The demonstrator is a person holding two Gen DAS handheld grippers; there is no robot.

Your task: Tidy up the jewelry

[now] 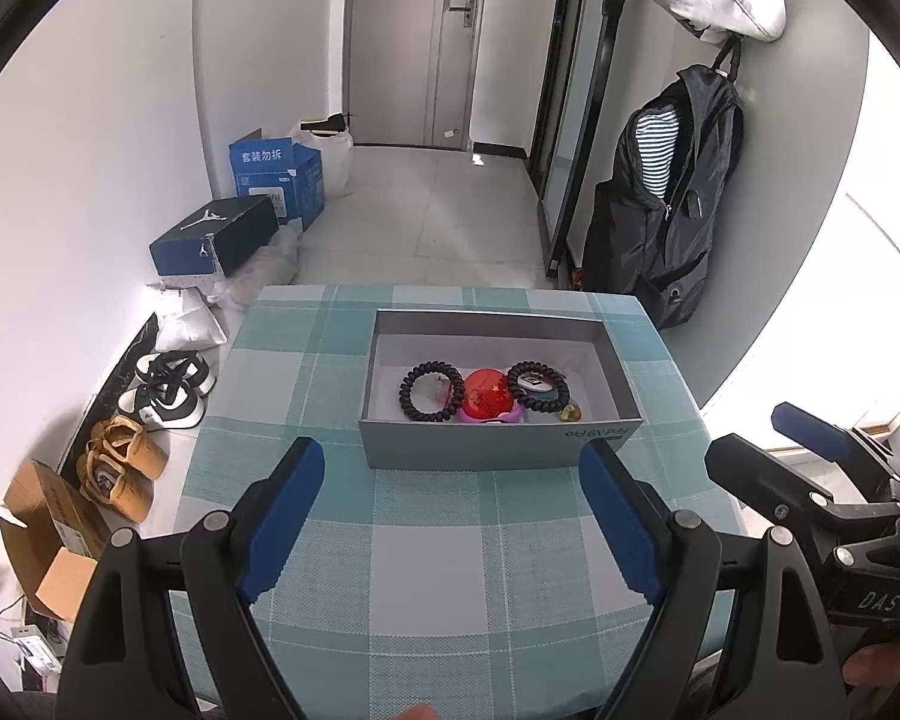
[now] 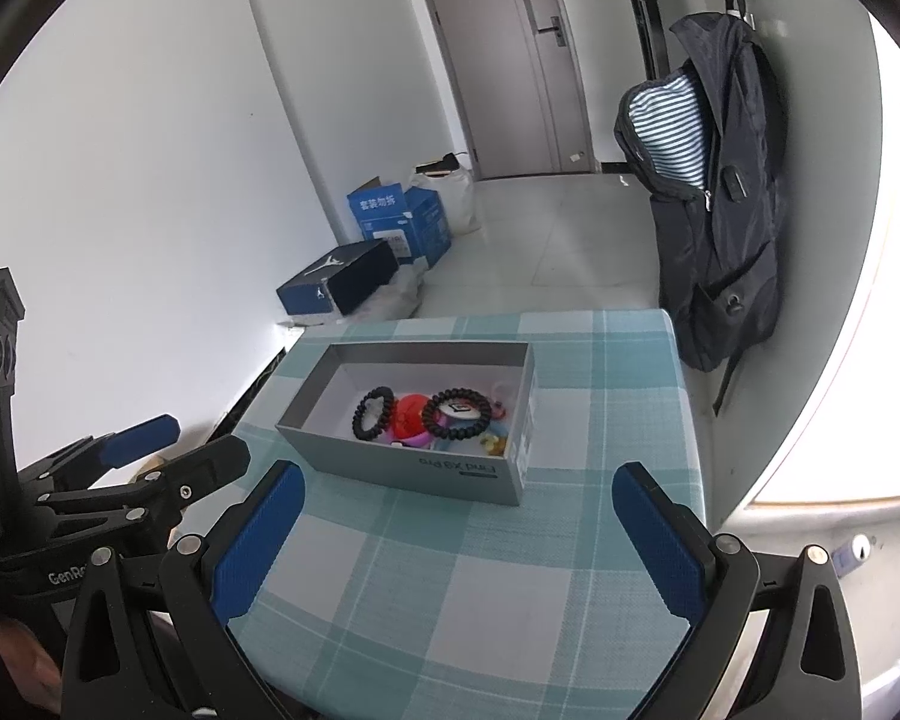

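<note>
A grey open box (image 1: 498, 447) (image 2: 414, 468) stands on the checked tablecloth. Inside lie two black beaded bracelets (image 1: 427, 391) (image 1: 537, 385), a red ball-like piece (image 1: 487, 396) on a purple base, and small yellowish items (image 1: 570, 414). The same pieces show in the right wrist view: bracelets (image 2: 373, 412) (image 2: 457, 413) and the red piece (image 2: 411, 411). My left gripper (image 1: 450, 516) is open and empty, just in front of the box. My right gripper (image 2: 456, 534) is open and empty, in front of the box's right end.
The table (image 1: 426, 570) (image 2: 510, 588) has a teal and white checked cloth. A dark backpack (image 1: 672, 210) (image 2: 720, 210) hangs beyond the table's far right corner. Shoes (image 1: 168, 390) and cardboard boxes (image 1: 216, 237) lie on the floor at the left.
</note>
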